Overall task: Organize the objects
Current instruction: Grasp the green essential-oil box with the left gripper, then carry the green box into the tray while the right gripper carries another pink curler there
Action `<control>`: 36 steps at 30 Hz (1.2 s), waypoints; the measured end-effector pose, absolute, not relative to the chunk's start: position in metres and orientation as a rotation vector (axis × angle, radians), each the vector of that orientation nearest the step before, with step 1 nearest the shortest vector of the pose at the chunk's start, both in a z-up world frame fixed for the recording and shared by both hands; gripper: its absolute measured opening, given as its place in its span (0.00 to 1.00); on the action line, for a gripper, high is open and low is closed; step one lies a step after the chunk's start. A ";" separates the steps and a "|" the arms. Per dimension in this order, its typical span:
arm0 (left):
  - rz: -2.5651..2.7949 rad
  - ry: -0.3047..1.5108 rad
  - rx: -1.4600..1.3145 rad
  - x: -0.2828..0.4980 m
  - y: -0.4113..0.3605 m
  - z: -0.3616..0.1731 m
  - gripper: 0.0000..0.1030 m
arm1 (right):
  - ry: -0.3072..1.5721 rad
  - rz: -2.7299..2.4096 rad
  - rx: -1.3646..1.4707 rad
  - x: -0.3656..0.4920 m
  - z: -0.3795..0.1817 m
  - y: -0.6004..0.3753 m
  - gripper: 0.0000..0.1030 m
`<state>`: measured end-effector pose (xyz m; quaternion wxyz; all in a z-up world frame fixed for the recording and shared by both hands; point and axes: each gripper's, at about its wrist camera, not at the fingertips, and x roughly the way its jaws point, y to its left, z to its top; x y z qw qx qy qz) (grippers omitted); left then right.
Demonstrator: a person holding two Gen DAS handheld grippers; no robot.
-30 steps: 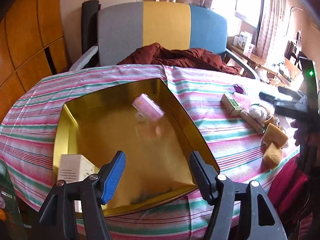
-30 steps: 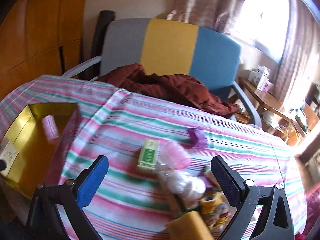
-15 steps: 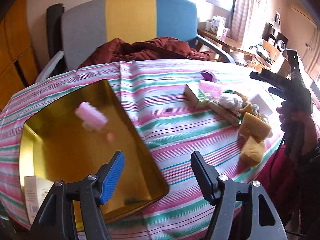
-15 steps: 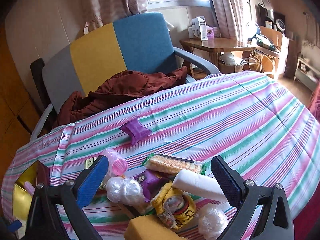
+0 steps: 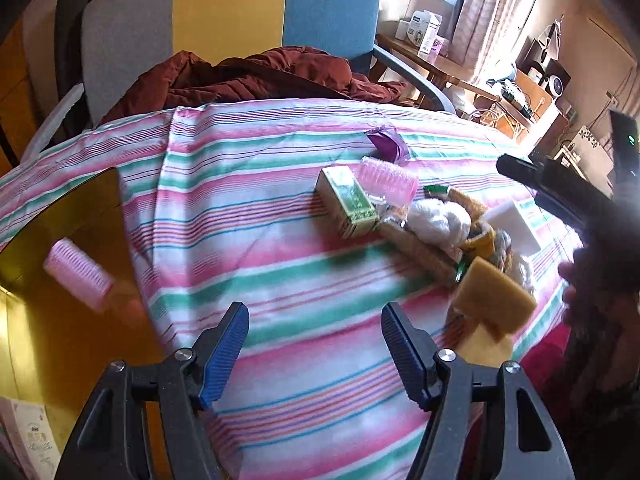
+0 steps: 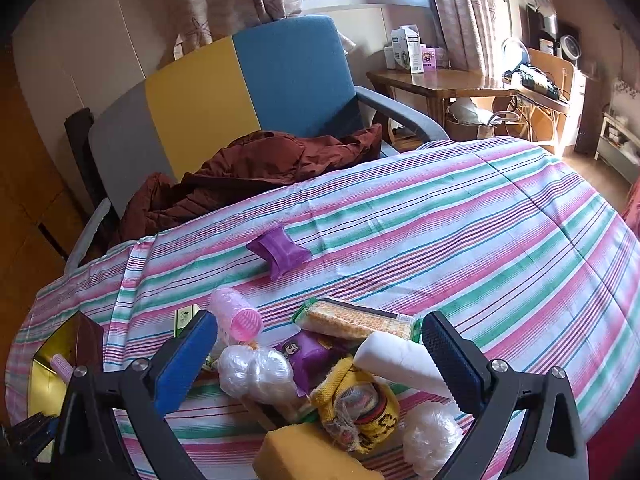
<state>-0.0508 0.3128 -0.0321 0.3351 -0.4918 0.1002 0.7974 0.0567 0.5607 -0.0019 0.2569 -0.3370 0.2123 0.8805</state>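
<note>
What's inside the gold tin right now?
In the gold tin lies one pink hair roller, and a white printed box sits at its near corner. The left gripper and the frame edge hide the rest of the floor.

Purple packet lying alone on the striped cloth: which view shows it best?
The right wrist view: the purple packet lies whole, sharp and near centre. The left wrist view shows it farther off, smaller and blurred.

The gold tray [image 5: 56, 344] runs off the left edge of the left wrist view, where the pink roller [image 5: 78, 274] inside it is motion-blurred. In the right wrist view, the yellow sponge [image 6: 308, 456] is cut by the bottom edge, and the blue pad covers most of the green box [image 6: 185, 316].
</note>
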 end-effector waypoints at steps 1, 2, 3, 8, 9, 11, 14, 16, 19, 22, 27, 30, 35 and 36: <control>2.076 0.258 -1.287 -0.055 0.320 -0.034 0.68 | 0.577 2.393 -0.917 0.056 -0.002 0.560 1.00; 2.072 0.259 -1.289 -0.060 0.327 -0.035 0.68 | 0.576 2.395 -0.920 0.056 -0.002 0.560 1.00; 2.068 0.258 -1.292 -0.064 0.333 -0.037 0.67 | 0.576 2.396 -0.923 0.055 -0.002 0.560 1.00; 2.054 0.225 -1.332 -0.089 0.364 -0.048 0.67 | 0.579 2.409 -0.930 0.054 -0.002 0.560 1.00; 2.051 0.208 -1.345 -0.094 0.369 -0.050 0.66 | 0.578 2.412 -0.929 0.054 -0.002 0.560 1.00; 2.053 0.177 -1.370 -0.107 0.380 -0.056 0.66 | 0.576 2.417 -0.927 0.054 -0.002 0.559 1.00; 2.038 0.139 -1.406 -0.123 0.394 -0.066 0.66 | 0.574 2.423 -0.932 0.052 -0.002 0.559 1.00; 2.035 0.134 -1.418 -0.130 0.402 -0.072 0.66 | 0.575 2.425 -0.936 0.052 -0.002 0.559 1.00; 2.041 0.132 -1.433 -0.142 0.412 -0.082 0.60 | 0.573 2.425 -0.945 0.051 -0.004 0.560 1.00; 2.032 0.108 -1.471 -0.153 0.411 -0.096 0.40 | 0.571 2.421 -0.953 0.051 -0.005 0.560 1.00; 2.051 0.142 -1.451 -0.148 0.392 -0.093 0.33 | 0.562 2.417 -0.976 0.048 -0.008 0.559 1.00; 2.044 0.161 -1.440 -0.134 0.380 -0.093 0.33 | 0.531 2.419 -0.990 0.046 -0.008 0.556 1.00; 2.048 0.279 -1.361 -0.096 0.368 -0.094 0.31 | 0.495 2.439 -1.015 0.041 -0.010 0.549 1.00; 2.049 0.293 -1.349 -0.089 0.364 -0.094 0.31 | 0.490 2.448 -1.020 0.040 -0.010 0.548 1.00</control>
